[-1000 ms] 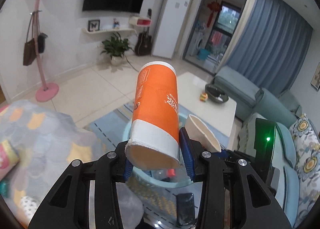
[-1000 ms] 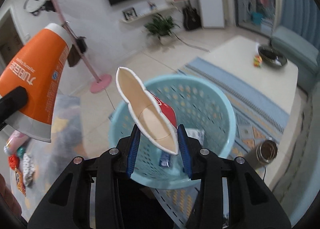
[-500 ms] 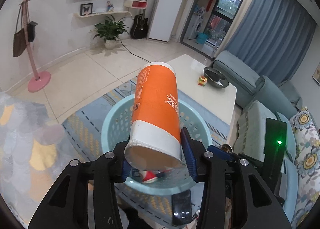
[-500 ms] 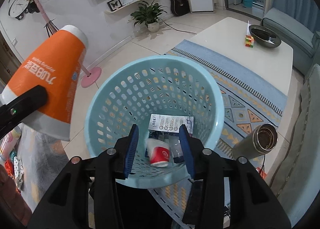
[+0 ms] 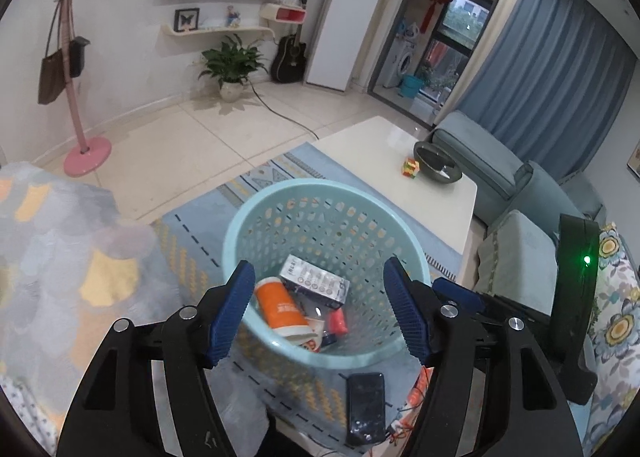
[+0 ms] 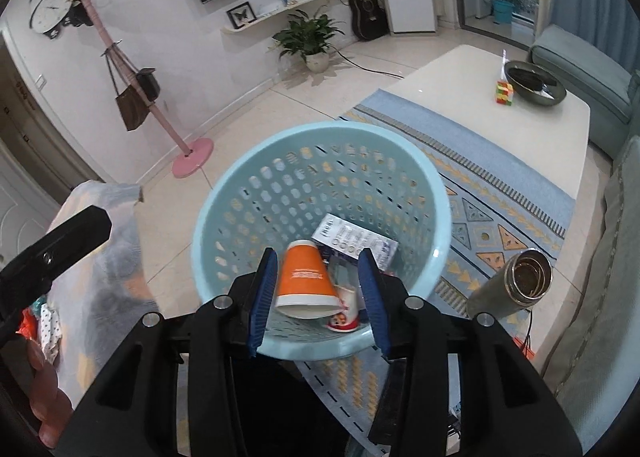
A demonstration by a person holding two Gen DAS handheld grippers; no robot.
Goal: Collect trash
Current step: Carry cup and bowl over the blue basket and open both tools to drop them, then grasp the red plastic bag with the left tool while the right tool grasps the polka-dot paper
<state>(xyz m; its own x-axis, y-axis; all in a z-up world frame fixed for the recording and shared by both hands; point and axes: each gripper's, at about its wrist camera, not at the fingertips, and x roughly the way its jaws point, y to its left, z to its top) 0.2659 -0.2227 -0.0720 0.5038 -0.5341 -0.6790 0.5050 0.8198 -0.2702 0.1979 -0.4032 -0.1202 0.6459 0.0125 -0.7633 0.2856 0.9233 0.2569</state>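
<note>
A light blue perforated basket (image 5: pixel 240 229) stands on a patterned rug; it also shows in the right wrist view (image 6: pixel 224 193). Inside lie an orange paper cup (image 5: pixel 280 307) (image 6: pixel 306 277), a white box with print (image 5: pixel 316 283) (image 6: pixel 352 239) and a small red and white cup (image 6: pixel 346 315). My left gripper (image 5: pixel 320 313) is open and empty above the basket's near rim. My right gripper (image 6: pixel 318 301) is open and empty above the basket too.
A black phone (image 5: pixel 366 409) lies on the rug by the basket. A steel flask (image 6: pixel 514 285) stands to the right. A white coffee table (image 5: pixel 396 173) holds a dark bowl (image 5: pixel 438 167) and a puzzle cube (image 5: pixel 411 168). A patterned cloth (image 5: pixel 60 249) lies on the left. A pink coat stand (image 5: pixel 76 97) stands beyond.
My left gripper opened and the orange cup dropped into the basket. The right gripper let go of the small red and white cup earlier and has opened wider.
</note>
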